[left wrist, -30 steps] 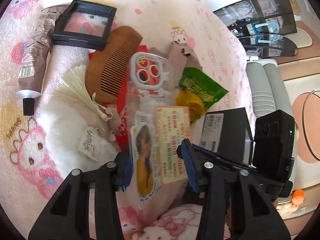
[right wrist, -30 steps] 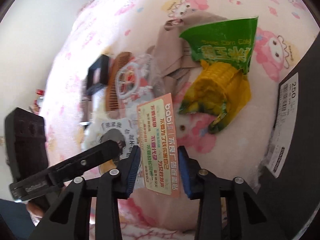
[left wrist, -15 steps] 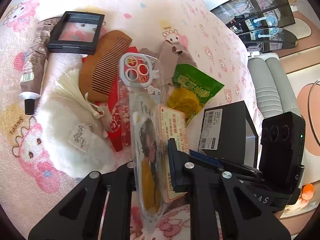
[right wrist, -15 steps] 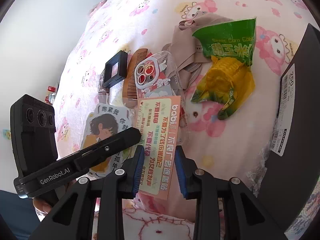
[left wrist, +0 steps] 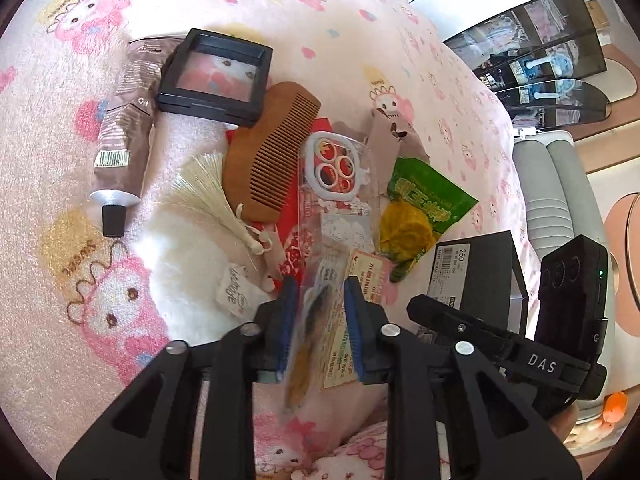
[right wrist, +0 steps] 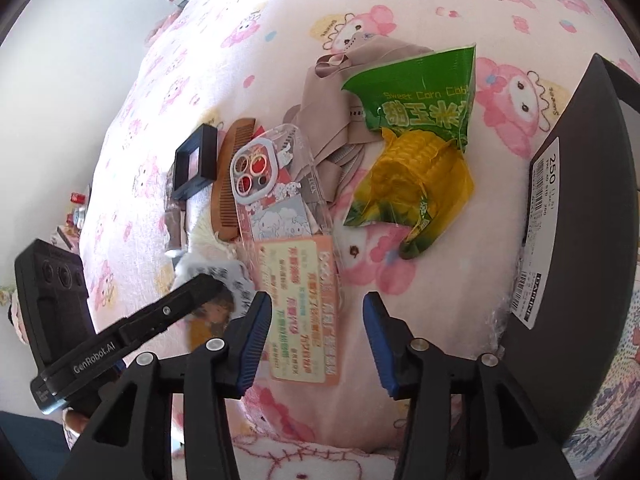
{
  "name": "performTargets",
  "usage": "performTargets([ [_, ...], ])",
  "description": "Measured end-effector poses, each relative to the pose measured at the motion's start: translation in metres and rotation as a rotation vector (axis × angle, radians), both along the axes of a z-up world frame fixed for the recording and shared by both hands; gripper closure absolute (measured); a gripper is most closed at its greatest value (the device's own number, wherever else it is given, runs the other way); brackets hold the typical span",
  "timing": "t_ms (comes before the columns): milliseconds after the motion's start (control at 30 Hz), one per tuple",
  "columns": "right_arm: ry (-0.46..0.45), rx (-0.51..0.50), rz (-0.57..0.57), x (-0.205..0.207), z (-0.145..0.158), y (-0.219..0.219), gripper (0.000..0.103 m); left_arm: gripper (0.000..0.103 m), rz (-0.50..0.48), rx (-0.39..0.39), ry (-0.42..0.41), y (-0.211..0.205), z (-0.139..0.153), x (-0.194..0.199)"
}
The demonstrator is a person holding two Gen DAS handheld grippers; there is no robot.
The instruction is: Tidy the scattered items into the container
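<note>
My left gripper [left wrist: 320, 312] hangs low over the pink blanket. Its jaws are opening. A clear packet with a cartoon girl card [left wrist: 316, 320] stands blurred on edge between the blue pads [left wrist: 286, 320], with a gap on either side. My right gripper [right wrist: 316, 320] is opening too and stands wide. An orange-pink printed card [right wrist: 296, 300] lies flat on the blanket between and ahead of its fingers, and no pad presses it. The black box [right wrist: 580, 240] stands open at the right, also seen as the black box [left wrist: 476, 276].
Beyond the grippers lie a clear phone case [left wrist: 336, 168], a wooden comb [left wrist: 272, 152], a black frame [left wrist: 216, 76], a brown tube [left wrist: 124, 120], a cream tassel [left wrist: 204, 188], a green corn packet [right wrist: 420, 152] and beige cloth [right wrist: 332, 112]. White furniture stands at the right past the bed's edge.
The left jaws closed on the clear packet and tipped it up on edge, then parted again. The right jaws narrowed beside the orange card and have now spread wide.
</note>
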State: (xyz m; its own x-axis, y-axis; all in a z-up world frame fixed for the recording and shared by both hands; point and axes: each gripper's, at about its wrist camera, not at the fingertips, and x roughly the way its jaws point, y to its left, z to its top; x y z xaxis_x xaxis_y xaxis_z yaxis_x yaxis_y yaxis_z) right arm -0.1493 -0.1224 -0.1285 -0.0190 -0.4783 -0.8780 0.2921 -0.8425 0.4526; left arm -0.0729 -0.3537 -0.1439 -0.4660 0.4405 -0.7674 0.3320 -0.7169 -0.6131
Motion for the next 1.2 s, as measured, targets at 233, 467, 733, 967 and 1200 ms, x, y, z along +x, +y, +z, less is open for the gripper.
performTargets([
  [233, -0.146, 0.035, 0.07, 0.004, -0.035, -0.013, 0.049, 0.071, -0.036, 0.029, -0.046, 0.006, -0.019, -0.002],
  [467, -0.236, -0.102, 0.045, -0.001, -0.044, -0.01, 0.075, 0.101, -0.036, 0.001, 0.013, 0.013, 0.003, 0.003],
  [733, -0.108, -0.214, -0.011, 0.021, 0.007, 0.02, 0.077, 0.101, -0.106, -0.055, 0.136, 0.044, 0.074, 0.008],
  [967, 0.073, -0.255, -0.104, 0.036, 0.081, 0.095, 0.077, 0.101, -0.261, -0.071, 0.253, 0.119, 0.136, 0.001],
  [1200, 0.177, -0.275, -0.266, 0.057, 0.109, 0.207, 0.076, 0.101, -0.427, -0.06, 0.31, 0.227, 0.158, -0.013],
])
